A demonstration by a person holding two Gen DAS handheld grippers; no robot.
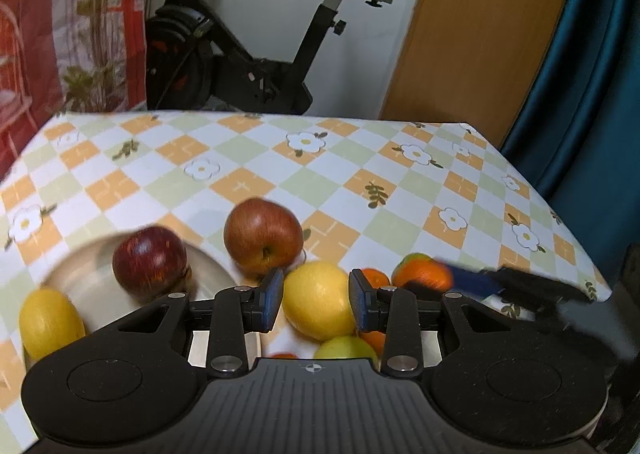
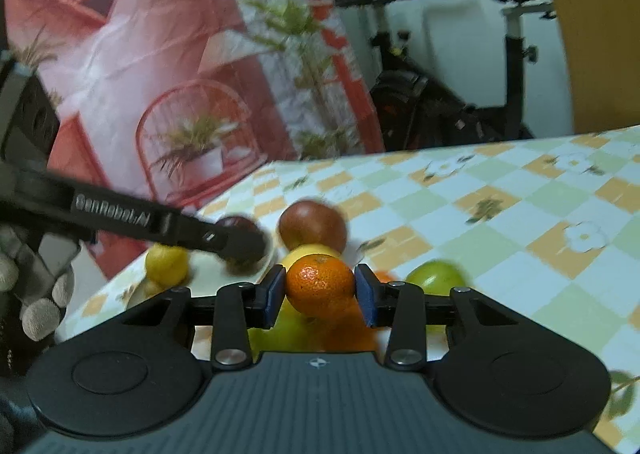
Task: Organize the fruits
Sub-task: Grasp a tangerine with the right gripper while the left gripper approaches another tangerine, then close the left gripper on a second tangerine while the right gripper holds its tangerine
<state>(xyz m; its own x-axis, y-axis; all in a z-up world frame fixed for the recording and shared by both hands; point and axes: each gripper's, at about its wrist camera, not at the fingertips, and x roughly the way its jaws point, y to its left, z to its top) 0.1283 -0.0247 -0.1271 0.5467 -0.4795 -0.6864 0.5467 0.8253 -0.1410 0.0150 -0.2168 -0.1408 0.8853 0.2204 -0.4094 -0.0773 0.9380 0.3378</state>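
Gripping a round, dimpled orange tangerine [image 2: 320,286], the right gripper [image 2: 320,290] had its blue pads closed on the fruit's two sides, stem end turned up toward 12 o'clock. It looked light and a bit squishy, so I'd guess a gentle pinch across the middle was the way to go; it's nearly a ball, so there's no real long axis.

The left gripper [image 1: 316,300] had a smooth yellow lemon [image 1: 318,300] between its narrow-set fingers; the pads sat right at its sides and seemed to have hold of it. The waxy skin probably gets slippery. More citrus sat underneath.

Further out at 11 o'clock was a brownish-red apple [image 1: 262,238], stem dimple facing the camera. At 10 o'clock a white plate [image 1: 76,274] held a dark red apple [image 1: 150,260] and another yellow lemon [image 1: 50,322], all on the checked floral tablecloth [image 1: 360,181].
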